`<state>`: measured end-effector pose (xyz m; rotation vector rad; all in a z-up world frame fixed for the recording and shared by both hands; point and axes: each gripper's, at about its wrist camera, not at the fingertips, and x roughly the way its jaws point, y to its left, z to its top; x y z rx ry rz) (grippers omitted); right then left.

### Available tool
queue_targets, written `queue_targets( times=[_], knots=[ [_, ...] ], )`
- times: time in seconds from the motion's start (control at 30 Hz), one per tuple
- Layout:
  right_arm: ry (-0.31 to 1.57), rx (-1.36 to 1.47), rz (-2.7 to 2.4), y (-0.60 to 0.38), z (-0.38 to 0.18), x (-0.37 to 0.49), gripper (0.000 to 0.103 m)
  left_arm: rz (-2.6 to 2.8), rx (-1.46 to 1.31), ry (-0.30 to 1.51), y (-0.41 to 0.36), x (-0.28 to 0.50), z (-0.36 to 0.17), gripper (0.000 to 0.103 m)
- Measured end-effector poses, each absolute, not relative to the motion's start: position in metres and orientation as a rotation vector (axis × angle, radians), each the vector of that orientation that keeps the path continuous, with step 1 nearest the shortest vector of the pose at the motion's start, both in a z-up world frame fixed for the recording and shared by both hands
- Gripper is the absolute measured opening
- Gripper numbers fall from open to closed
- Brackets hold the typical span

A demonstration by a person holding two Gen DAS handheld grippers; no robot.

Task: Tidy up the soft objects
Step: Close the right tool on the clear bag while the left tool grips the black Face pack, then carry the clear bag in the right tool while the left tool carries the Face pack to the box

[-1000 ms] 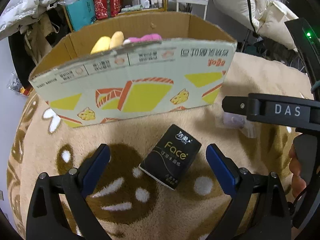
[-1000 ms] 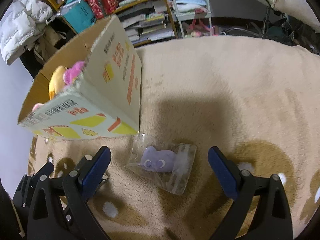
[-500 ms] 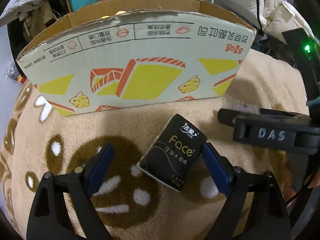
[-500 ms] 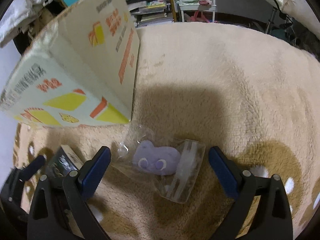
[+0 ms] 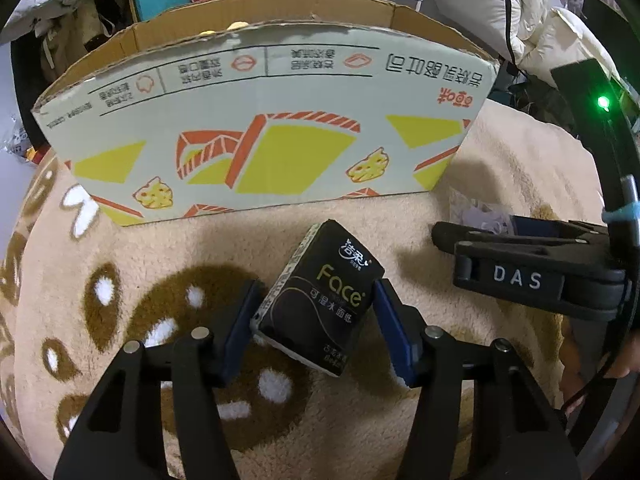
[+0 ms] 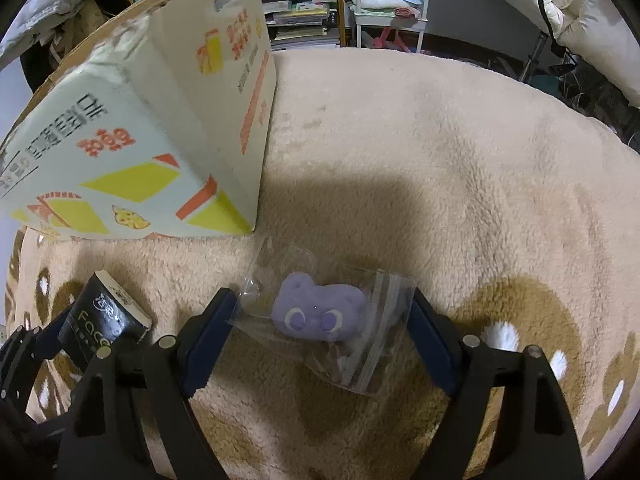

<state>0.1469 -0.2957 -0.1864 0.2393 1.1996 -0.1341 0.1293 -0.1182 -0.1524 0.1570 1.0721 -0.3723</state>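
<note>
A black tissue pack [image 5: 320,304] printed "Face" lies tilted on the beige plush rug [image 5: 120,248], in front of the cardboard box [image 5: 260,152]. My left gripper [image 5: 316,284] is closing, and both blue pads touch the pack's sides. To the right, a purple plush toy [image 6: 316,312] sits inside a clear zip bag [image 6: 384,332] on the rug. My right gripper [image 6: 320,294] straddles the bag. Its jaws are closing, with the pads at the bag's edges and clear of the toy. In the right wrist view the tissue pack [image 6: 100,316] shows at lower left.
The open-topped box [image 6: 140,140] stands just behind both objects, its printed wall facing me. One finger [image 5: 516,276] of the right gripper crosses the left wrist view at the right. Shelves, bags and bedding crowd the room beyond the rug [image 6: 440,160].
The left jaws have closed from wide apart onto the tissue pack. The right gripper has come closer to the bagged toy and its jaws have narrowed to the bag's edges.
</note>
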Motion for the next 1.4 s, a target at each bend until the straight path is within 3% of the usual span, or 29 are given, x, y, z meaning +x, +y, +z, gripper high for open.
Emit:
queue_targets(
  times=[0.47,1.0,1.4],
  knots=[
    [1.096,0.307,-0.076,-0.291,-0.152,0.118,0.088,-0.323,0.106,0.999,-0.091,0.119,-0.123,0.055],
    [0.791,0.213,0.017,-0.278,-0.063,0.089,0.088,-0.253,0.077,0.718,-0.064,0.080,-0.032,0.055],
    [0.603,0.124,0.086,-0.262,-0.006,0.106,0.088,-0.186,0.074,0.563,-0.042,0.094,0.030,0.055]
  ],
)
